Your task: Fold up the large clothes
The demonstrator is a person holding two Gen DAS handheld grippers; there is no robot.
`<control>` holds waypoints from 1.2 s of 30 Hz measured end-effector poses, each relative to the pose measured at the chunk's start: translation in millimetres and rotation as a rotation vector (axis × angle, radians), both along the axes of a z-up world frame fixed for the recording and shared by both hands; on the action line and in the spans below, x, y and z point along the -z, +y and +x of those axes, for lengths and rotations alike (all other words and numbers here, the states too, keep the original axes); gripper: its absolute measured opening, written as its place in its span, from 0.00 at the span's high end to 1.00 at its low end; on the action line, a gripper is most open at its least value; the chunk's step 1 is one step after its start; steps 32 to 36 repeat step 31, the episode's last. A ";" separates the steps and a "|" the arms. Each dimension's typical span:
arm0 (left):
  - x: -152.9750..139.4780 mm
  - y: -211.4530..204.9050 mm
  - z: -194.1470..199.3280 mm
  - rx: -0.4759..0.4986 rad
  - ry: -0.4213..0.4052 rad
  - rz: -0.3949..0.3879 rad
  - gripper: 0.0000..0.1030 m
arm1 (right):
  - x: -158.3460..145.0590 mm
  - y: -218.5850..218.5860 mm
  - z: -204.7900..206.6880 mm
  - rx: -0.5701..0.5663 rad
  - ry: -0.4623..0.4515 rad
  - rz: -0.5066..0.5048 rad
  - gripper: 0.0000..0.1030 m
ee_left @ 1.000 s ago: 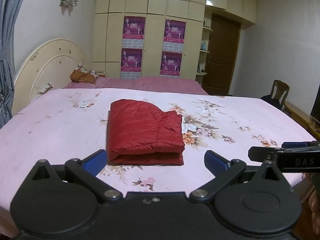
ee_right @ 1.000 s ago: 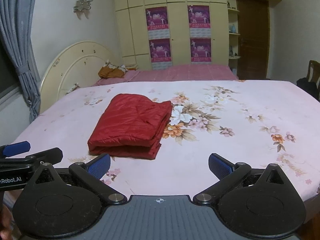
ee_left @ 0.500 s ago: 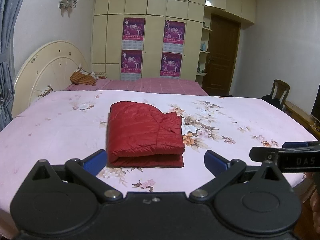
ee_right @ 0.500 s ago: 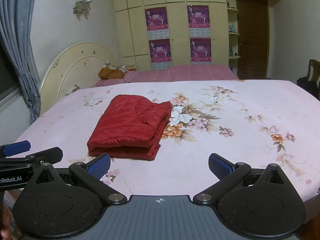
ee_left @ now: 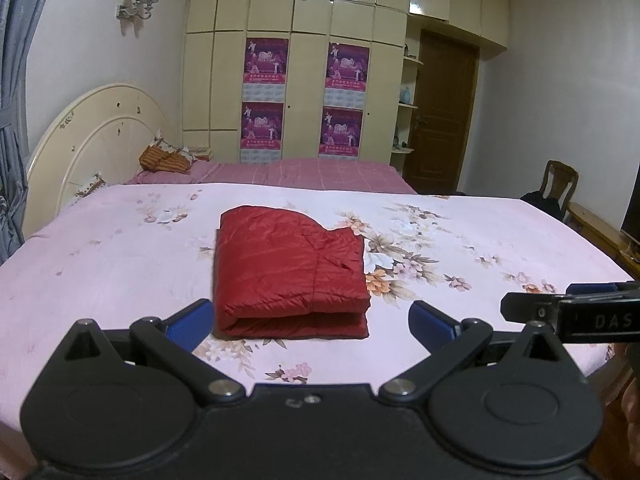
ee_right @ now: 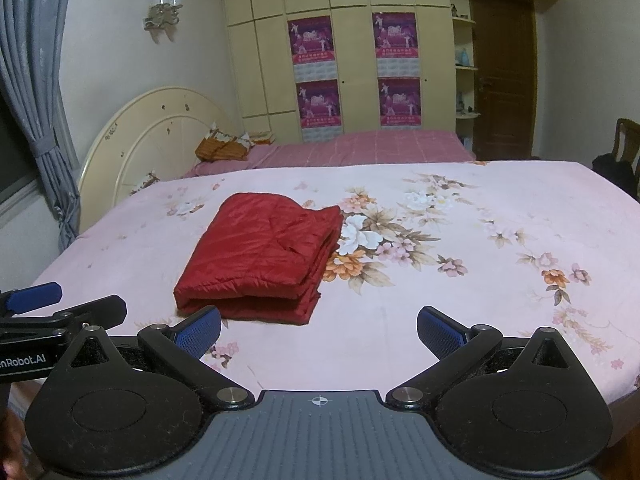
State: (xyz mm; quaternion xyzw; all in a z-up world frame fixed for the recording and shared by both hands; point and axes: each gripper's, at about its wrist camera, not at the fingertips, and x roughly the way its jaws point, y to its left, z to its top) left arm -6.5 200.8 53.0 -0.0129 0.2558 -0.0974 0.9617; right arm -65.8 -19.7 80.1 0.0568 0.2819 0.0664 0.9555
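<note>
- The left tool (ee_left: 310, 322), black with blue ribbed pads, is spread wide and grasps nothing; it hangs over the near edge of the bed, apart from the garment.
- The right tool (ee_right: 319, 330) is likewise released and empty, its blue pads (ee_right: 199, 330) wide apart, just off the near edge and to the right of the left one.
- The red quilted puffer jacket (ee_left: 288, 270) lies folded into a compact, roughly square bundle near the middle of the bed, towards the near side, with its thick rounded fold facing the tools.
- The stitched channels and faint sheen suggest a thin, slick nylon shell over soft filling: I judge it light, springy and slippery, likely to puff back open if not pressed flat.
- The best hold looks to be at the two near corners of the fold, pinching all layers together; a grip on the top layer alone would probably let the stack slide apart. The stepped right edge shows loose layers that could splay.
- The folding looks essentially finished.
- The pink floral bedsheet (ee_left: 460, 240) under it is smooth, flat cotton-like cloth with little wrinkling, and soft below, so pads can press down into it.
- Behind it stands a cream curved wooden headboard (ee_left: 92, 140), with glossy cream wardrobe doors beyond.
</note>
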 end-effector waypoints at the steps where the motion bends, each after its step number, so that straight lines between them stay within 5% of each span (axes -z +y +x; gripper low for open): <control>1: 0.1 0.9 0.2 0.000 -0.001 -0.001 0.00 | -0.2 0.6 0.2 -0.001 0.000 0.000 0.00; 36: 2.2 7.2 7.2 -0.009 -0.005 -0.009 0.00 | 3.4 4.6 6.6 -0.004 0.005 0.003 0.00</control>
